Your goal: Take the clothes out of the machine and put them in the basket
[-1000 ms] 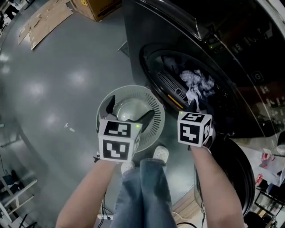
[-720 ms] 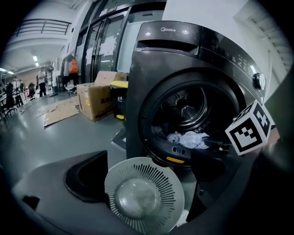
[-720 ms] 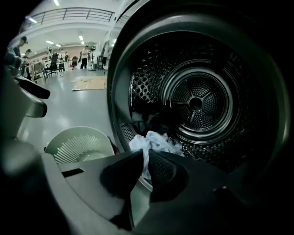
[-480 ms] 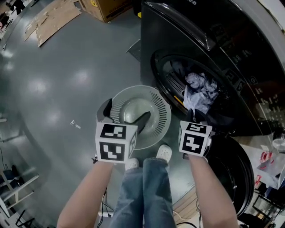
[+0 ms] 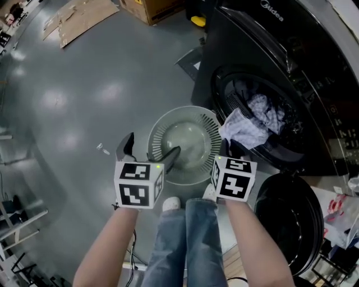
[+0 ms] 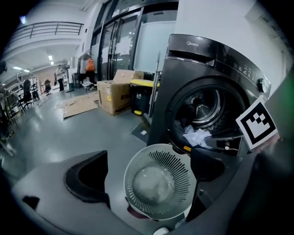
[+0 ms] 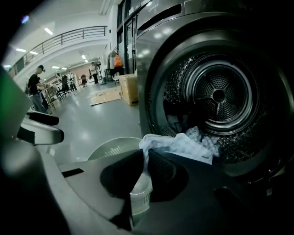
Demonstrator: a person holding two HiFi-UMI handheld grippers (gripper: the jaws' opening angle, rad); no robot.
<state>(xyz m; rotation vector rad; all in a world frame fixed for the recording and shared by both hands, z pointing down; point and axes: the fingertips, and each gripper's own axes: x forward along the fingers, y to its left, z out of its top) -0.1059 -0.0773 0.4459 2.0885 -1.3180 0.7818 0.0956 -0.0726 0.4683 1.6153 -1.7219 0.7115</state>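
Observation:
A dark front-loading machine (image 5: 263,50) stands open, with crumpled clothes (image 5: 266,109) in its drum (image 7: 220,96). My right gripper (image 5: 226,147) is shut on a pale garment (image 5: 242,130), which stretches from the jaws back to the drum's mouth. In the right gripper view the cloth (image 7: 179,144) is pinched between the closed jaws (image 7: 144,156). A round pale basket (image 5: 162,134) with a slotted wall sits on the floor in front of the machine. My left gripper (image 5: 148,152) hangs open over the basket's near left rim, holding nothing. The basket (image 6: 177,160) looks bare inside.
The machine's round door (image 5: 289,216) hangs open at the lower right. The person's legs and white shoes (image 5: 188,224) stand just behind the basket. A cardboard box (image 5: 151,8) and flattened cardboard (image 5: 84,17) lie far off on the grey floor. A yellow-lidded bin (image 6: 142,94) stands beside the machine.
The right gripper has drawn back from the drum, pulling the pale garment out over the door opening towards the basket. The left gripper has drifted back along with it, still open.

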